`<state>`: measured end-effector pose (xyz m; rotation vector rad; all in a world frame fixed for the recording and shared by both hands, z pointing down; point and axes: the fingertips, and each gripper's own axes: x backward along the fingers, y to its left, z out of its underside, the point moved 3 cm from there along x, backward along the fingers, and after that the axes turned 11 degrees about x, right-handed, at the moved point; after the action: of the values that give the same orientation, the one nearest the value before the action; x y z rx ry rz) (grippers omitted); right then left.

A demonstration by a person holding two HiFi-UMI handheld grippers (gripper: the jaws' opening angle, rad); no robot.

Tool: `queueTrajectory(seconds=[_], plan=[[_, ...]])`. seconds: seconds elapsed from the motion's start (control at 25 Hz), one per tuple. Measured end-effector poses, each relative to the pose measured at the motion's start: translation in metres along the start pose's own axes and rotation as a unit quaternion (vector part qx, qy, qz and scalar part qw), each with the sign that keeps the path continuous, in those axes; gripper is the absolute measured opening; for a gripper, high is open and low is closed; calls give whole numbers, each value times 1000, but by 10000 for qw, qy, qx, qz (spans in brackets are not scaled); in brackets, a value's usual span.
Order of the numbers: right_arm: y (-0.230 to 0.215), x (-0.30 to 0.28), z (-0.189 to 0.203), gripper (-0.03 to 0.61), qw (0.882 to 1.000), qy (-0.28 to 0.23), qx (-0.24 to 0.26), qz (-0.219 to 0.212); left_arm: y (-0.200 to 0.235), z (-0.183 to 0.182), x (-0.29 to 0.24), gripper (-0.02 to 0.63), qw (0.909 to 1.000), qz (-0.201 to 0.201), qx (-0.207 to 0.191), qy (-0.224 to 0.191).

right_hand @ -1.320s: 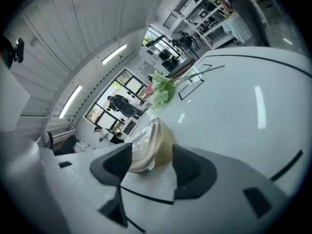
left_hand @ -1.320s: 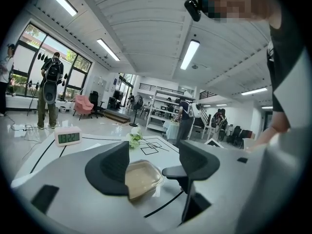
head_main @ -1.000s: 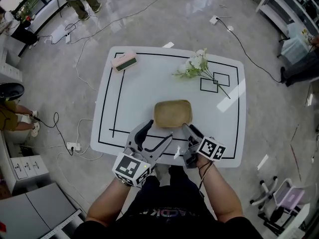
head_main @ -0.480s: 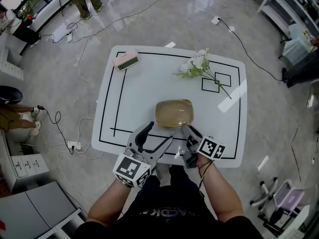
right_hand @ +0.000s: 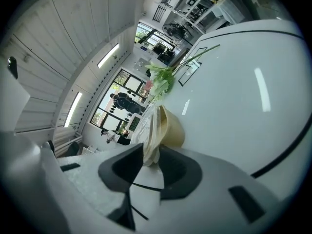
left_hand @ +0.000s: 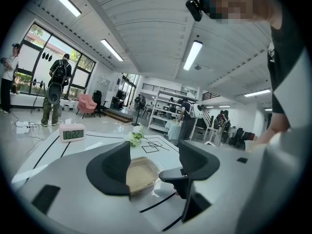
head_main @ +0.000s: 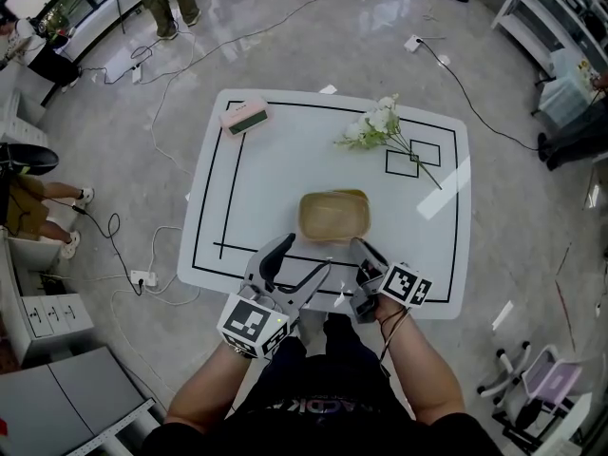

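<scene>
Tan lidded container (head_main: 333, 216) sat by the table's (head_main: 249, 174) near edge, mid-width. Right gripper (right_hand: 151, 156) pinched its rim; left gripper (left_hand: 155, 156) jaws spread, just short of it. Gripping stage, likely; the left would need to close in before any lift.

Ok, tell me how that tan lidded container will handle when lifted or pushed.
The container looks like thin plastic with a pressed-on lid, so probably light and flexible. The right gripper pinches only its near rim, so it may sag or tilt when lifted. On the glossy white table, it would likely slide rather than tip if pushed.
</scene>
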<state>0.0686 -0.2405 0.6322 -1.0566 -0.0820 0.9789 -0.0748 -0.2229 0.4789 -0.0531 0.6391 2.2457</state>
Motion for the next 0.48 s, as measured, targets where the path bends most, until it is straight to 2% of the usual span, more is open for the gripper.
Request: queueTrajectory(seconds=[0.24,0.48], plan=[[11,9,-6,80,9995,-217,66,-227,-5,-1,6,313,10000,31,-42,-17],[29,16,-13,55,9975,-342,400,-477,-8,-3,13,301,9999,84,-58,-70]])
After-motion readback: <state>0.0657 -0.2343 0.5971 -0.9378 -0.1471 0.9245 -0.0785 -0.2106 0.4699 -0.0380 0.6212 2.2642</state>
